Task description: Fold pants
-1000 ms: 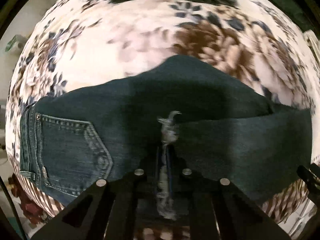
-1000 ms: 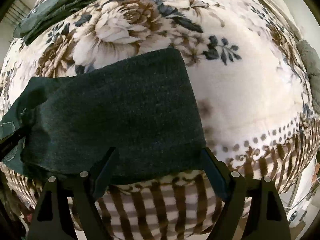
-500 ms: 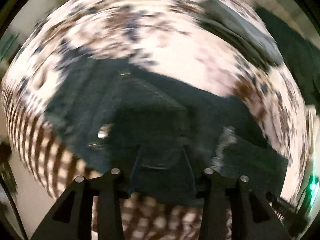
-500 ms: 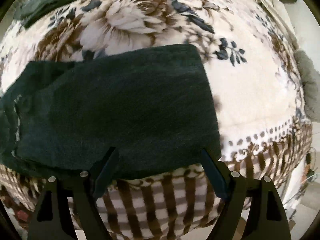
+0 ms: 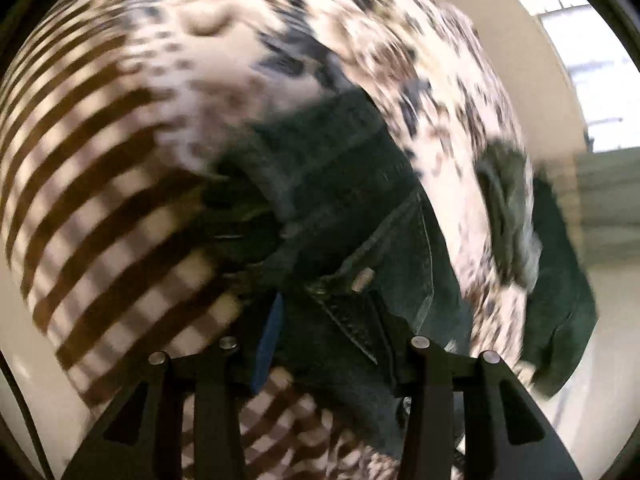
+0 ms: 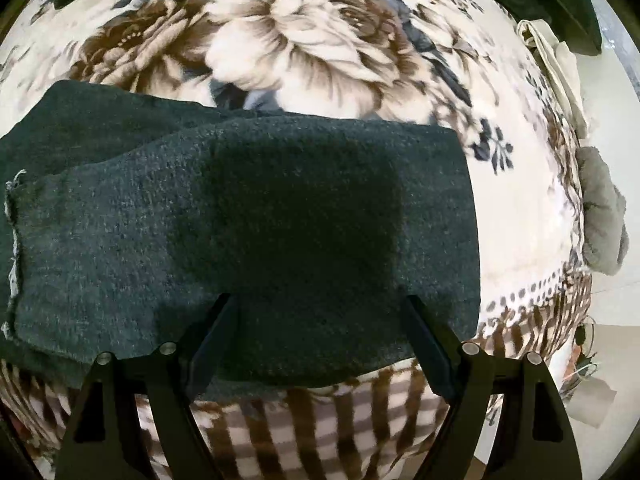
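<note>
Left gripper (image 5: 326, 340) jaws parted around jeans (image 5: 352, 208) waistband, grip unclear through blur. Right gripper (image 6: 320, 320) wide open, fingers over folded jeans leg (image 6: 280, 216) on floral blanket (image 6: 320, 40).

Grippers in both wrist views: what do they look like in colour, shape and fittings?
Both are matte black. The left gripper has flat angular finger arms with triangular cut-outs, round silver fasteners, and a blue strip along one pad's edge. The right gripper has the same black arms, silver fasteners and cut-outs, with dark bluish pads. No cables, markings or sleeves show.
</note>
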The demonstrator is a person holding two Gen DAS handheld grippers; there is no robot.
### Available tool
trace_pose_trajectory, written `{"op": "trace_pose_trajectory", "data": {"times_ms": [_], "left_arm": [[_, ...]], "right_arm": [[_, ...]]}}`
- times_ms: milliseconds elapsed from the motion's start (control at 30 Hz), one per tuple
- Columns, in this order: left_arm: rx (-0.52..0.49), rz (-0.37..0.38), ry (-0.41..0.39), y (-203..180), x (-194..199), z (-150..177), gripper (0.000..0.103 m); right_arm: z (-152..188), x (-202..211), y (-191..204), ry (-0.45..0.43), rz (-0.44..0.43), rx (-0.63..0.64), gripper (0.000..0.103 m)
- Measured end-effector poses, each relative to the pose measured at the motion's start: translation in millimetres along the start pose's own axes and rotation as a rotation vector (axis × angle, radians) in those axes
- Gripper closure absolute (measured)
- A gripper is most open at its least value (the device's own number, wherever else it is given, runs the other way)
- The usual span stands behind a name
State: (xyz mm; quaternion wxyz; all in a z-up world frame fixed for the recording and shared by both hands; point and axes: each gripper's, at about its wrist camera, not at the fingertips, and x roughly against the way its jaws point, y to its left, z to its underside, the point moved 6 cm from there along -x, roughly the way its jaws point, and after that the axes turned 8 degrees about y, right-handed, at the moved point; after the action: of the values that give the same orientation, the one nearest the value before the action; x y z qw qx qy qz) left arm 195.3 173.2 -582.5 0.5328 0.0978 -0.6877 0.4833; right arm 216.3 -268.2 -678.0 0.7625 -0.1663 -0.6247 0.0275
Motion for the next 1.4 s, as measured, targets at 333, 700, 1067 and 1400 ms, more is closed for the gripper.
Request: {"op": "trace_pose_trajectory", "data": {"times_ms": [333, 700, 1067, 1400], "left_arm": [[0.210, 0.100, -0.028, 36.4, -16.3, -47.7, 0.050], [-0.020, -0.040, -0.185, -15.6, 1.2, -66.4, 0.075], [-0.559, -0.038, -0.297, -199.6, 56.8, 47.4, 0.078], [-0.990, -0.343, -0.013, -281.7, -121.3, 214.4, 0.078]], "right_arm": [[-3.4, -2.8, 0.5, 0.032, -0.040, -0.051, 0.017], [-5.1, -4.7, -4.2, 0.011, -0.097, -0.042, 0.017], [0.3, 4.7, -48.2, -0.058, -0.243, -0.020, 0.017], [-3.3, -13.1, -176.6, -0.058, -0.279, -0.076, 0.017]]}}
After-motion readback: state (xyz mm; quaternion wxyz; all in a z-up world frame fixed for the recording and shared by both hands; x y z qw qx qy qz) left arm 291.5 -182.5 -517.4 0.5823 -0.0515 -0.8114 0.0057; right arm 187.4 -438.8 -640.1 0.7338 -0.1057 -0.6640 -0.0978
